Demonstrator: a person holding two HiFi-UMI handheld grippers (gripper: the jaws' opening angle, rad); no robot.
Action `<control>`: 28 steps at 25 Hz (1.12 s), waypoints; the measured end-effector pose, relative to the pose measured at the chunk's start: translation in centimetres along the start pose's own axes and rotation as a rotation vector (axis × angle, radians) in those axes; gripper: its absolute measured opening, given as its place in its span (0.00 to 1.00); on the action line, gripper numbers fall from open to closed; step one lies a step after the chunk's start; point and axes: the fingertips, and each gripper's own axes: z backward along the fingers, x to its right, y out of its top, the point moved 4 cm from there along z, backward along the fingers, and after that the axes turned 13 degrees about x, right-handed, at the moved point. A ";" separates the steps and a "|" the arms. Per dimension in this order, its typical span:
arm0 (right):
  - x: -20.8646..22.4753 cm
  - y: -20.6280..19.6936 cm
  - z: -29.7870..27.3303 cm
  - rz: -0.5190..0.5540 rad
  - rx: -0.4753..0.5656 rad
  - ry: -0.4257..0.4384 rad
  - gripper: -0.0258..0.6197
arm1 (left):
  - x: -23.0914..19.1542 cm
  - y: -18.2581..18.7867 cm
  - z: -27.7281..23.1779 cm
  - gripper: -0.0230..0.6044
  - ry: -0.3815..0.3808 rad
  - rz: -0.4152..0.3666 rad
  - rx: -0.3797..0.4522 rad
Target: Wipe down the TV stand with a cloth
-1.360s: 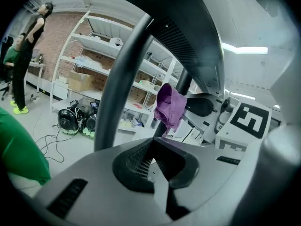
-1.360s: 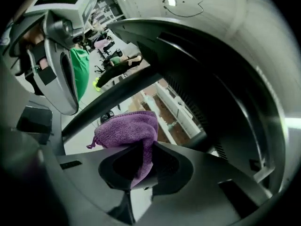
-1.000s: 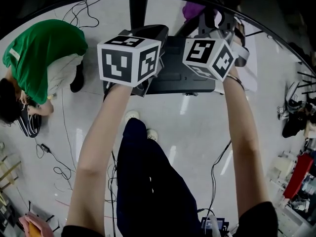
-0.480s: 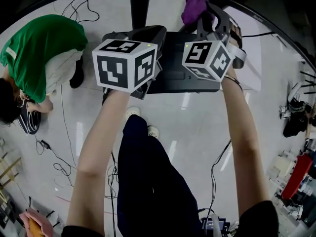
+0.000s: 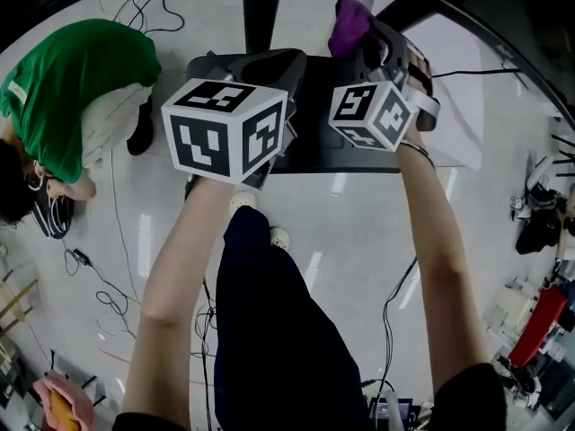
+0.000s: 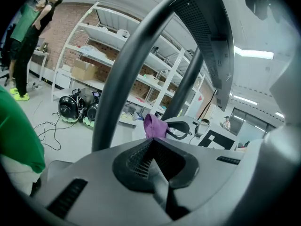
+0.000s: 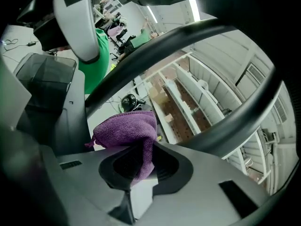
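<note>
Pinches purple cloth (image 7: 126, 128) in right gripper (image 7: 141, 164) fingers near far edge of TV stand (image 5: 332, 151), left gripper (image 6: 157, 166) fingers clenched empty; risks cloth slipping free under wiping drag, with only a thin fold caught.

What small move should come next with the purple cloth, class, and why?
Probably lower the right claw until the purple cloth presses on the TV stand's black base: the cloth is clamped, but seems held above the base's far edge.
</note>
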 end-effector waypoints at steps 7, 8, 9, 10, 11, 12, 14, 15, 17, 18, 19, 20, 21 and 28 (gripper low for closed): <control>-3.2 -2.2 -1.3 -0.012 -0.040 0.064 0.15 | -0.1 -0.3 -0.5 0.05 0.005 -0.013 0.004; -3.6 -2.4 -1.4 -0.018 -0.049 0.073 0.15 | -0.2 -0.4 -0.5 0.05 0.005 -0.012 0.003; -3.9 -2.6 -1.5 -0.024 -0.058 0.081 0.15 | -0.2 -0.5 -0.6 0.05 0.006 -0.011 0.003; -4.2 -2.8 -1.6 -0.028 -0.066 0.087 0.15 | -0.3 -0.6 -0.6 0.05 0.008 -0.007 0.003; -4.5 -3.0 -1.7 -0.029 -0.071 0.094 0.15 | -0.3 -0.7 -0.6 0.05 0.010 -0.003 0.003; -4.9 -3.2 -1.8 -0.028 -0.073 0.101 0.15 | -0.4 -0.9 -0.6 0.05 0.012 0.001 0.002; -5.5 -3.6 -1.9 -0.027 -0.078 0.115 0.15 | -0.4 -1.2 -0.5 0.05 0.013 0.007 0.001; -5.8 -3.8 -1.9 -0.028 -0.082 0.120 0.15 | -0.3 -1.3 -0.5 0.05 0.013 0.010 0.000; -6.1 -4.0 -1.9 -0.029 -0.091 0.126 0.15 | -0.2 -1.4 -0.5 0.05 0.012 0.013 0.000; -6.2 -4.1 -2.0 -0.029 -0.095 0.128 0.15 | -0.2 -1.5 -0.5 0.05 0.012 0.014 -0.001; -6.3 -4.2 -2.0 -0.029 -0.098 0.129 0.15 | -0.3 -1.6 -0.5 0.05 0.013 0.016 -0.001; -6.3 -4.2 -2.1 -0.030 -0.101 0.131 0.15 | -0.3 -1.7 -0.5 0.05 0.013 0.018 -0.002; -6.4 -4.1 -2.1 -0.031 -0.102 0.132 0.15 | -0.3 -1.7 -0.5 0.05 0.014 0.018 -0.003; -5.8 -3.2 0.0 -0.033 -0.090 0.114 0.15 | 0.5 -2.3 -0.2 0.05 0.004 0.021 -0.011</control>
